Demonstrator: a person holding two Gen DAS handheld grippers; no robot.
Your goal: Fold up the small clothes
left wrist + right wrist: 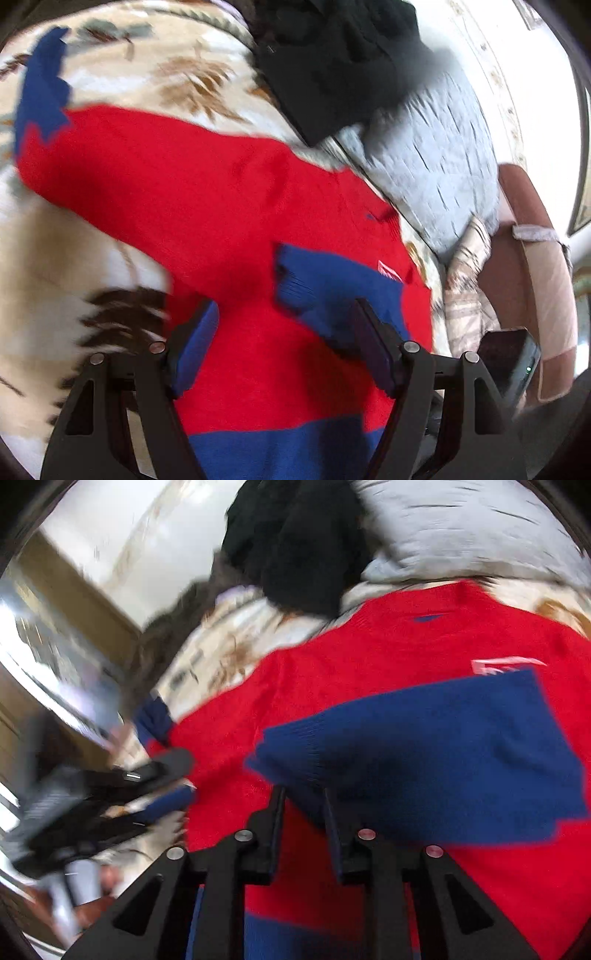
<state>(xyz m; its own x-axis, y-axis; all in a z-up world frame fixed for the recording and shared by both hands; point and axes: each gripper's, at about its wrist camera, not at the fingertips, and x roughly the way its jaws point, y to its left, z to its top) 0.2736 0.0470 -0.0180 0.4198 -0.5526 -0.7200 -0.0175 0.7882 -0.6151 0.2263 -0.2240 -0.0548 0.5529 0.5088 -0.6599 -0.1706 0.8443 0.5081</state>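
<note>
Right claw (303, 805) pinches ribbed blue cuff (424, 753) over red knit sweater (369, 657).

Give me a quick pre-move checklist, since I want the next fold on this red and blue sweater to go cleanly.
1. Left tool open and free of cloth: ok; its fingers stand wide apart above the sweater.
2. Right tool grip on the near blue cuff: cannot tell; the fingers stand close together at the cuff's edge, contact blurred.
3. Near sleeve folded across the chest: ok.
4. Far sleeve folded in: not ok; it lies stretched out on the blanket.
5. Black clothes apart from the sweater: ok.
6. Sweater body flat: cannot tell, motion blur.
</note>
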